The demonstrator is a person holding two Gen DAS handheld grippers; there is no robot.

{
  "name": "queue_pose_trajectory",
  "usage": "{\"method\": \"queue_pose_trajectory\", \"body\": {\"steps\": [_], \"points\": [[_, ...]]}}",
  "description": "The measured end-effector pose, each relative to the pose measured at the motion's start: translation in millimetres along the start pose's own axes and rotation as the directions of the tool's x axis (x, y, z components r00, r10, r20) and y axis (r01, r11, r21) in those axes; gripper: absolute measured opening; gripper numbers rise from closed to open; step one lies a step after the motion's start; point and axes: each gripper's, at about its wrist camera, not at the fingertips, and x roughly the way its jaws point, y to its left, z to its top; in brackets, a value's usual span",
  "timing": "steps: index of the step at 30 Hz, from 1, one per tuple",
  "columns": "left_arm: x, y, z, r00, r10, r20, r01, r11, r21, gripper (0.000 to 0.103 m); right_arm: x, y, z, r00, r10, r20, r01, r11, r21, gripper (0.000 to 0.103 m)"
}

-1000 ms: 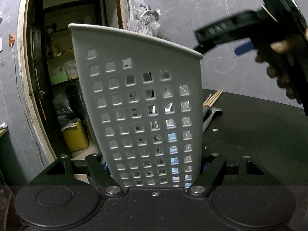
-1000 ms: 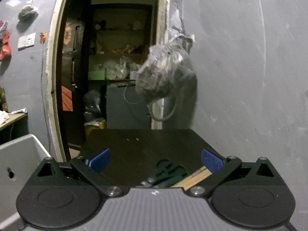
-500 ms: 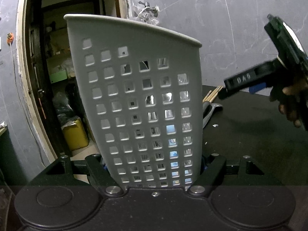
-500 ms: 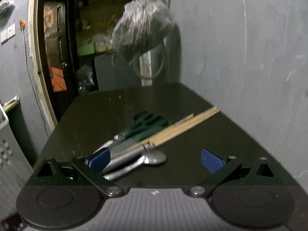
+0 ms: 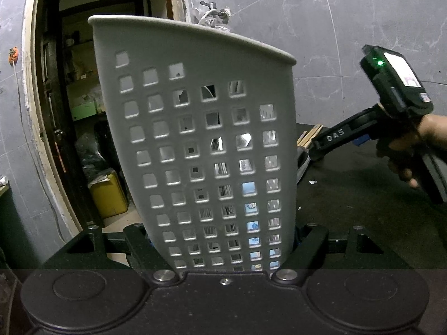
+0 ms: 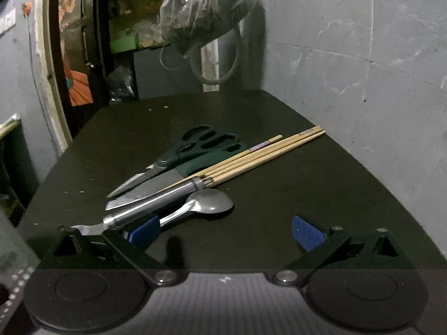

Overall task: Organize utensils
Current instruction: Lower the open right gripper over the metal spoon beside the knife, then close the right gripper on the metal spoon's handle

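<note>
On the dark surface point(image 6: 279, 167) lay the utensils point(image 6: 178, 187), unsorted, while the left gripper point(image 5: 223, 248) clamped the basket point(image 5: 195, 139) and the right gripper point(image 6: 223, 231), wide and empty, needed to close on 1.

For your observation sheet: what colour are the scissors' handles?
Dark green; the scissors show best in the right wrist view.
</note>
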Motion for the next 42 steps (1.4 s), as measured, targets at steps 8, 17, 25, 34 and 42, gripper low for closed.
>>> {"method": "queue_pose_trajectory", "body": {"steps": [8, 17, 25, 34, 42], "points": [[2.3, 6.5, 2.0, 1.0, -0.01, -0.001, 0.01, 1.0, -0.015, 0.079, 21.1, 7.9, 13.3, 0.999, -0.036, -0.028, 0.035, 0.999, -0.038, 0.103], [1.0, 7.0, 1.8, 1.0, -0.006, -0.001, 0.006, 1.0, -0.01, 0.079, 27.1, 6.9, 21.7, 0.999, -0.026, -0.026, 0.025, 0.999, -0.028, 0.102], [0.8, 5.0, 1.0, 1.0, -0.005, 0.001, 0.005, 1.0, -0.009, 0.079, 33.5, 5.4, 18.1, 0.998, 0.003, -0.056, -0.005, 1.0, -0.026, 0.086], [-0.1, 5.7, 0.6, 1.0, -0.006, 0.002, 0.006, 1.0, -0.01, 0.078, 26.6, -1.6, 12.3, 0.999, 0.041, -0.037, -0.041, 0.999, -0.001, 0.066], [0.2, 5.9, 0.9, 1.0, -0.003, -0.001, 0.003, 1.0, -0.01, 0.078, 19.4, -0.8, 9.2, 0.997, 0.065, -0.032, -0.066, 0.998, -0.022, 0.047]]}}
